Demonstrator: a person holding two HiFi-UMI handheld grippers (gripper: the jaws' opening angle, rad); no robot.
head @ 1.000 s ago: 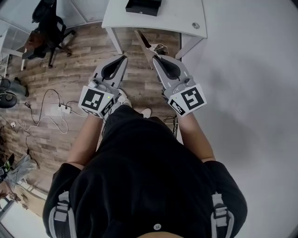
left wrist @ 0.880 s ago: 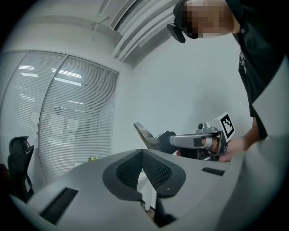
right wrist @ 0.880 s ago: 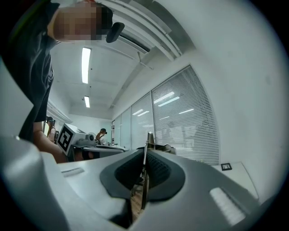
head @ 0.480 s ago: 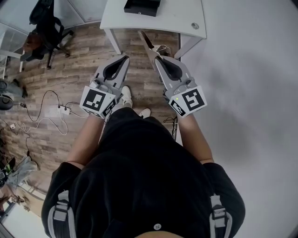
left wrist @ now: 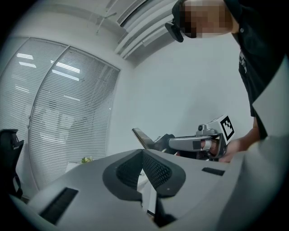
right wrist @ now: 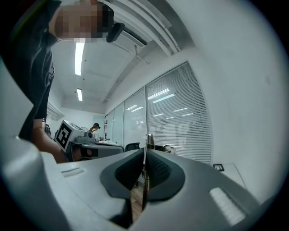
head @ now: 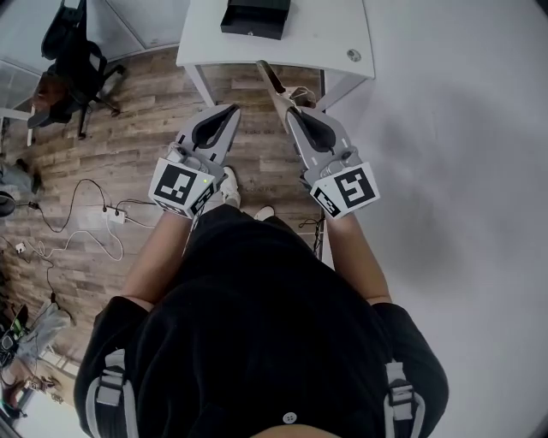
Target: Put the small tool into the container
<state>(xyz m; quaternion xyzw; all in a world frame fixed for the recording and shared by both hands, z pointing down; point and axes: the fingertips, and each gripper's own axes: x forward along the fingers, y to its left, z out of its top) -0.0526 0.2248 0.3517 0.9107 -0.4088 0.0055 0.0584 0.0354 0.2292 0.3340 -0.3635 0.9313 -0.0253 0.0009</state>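
Carry stage, drop-off pending
My R gripper (head: 293, 108) pinches small tool (head: 271, 77); L gripper (head: 231, 111) closed, empty; container (head: 255, 19) on table (head: 334, 34) unreached.

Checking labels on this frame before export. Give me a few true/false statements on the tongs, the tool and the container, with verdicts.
1. The right tongs are shut on the small tool. True.
2. The left tongs grip a second tool. False: they are shut with nothing between them.
3. The tool lies inside the black container. False: it is clamped in the right tongs, outside the container.
4. The black container sits on the white table. True.
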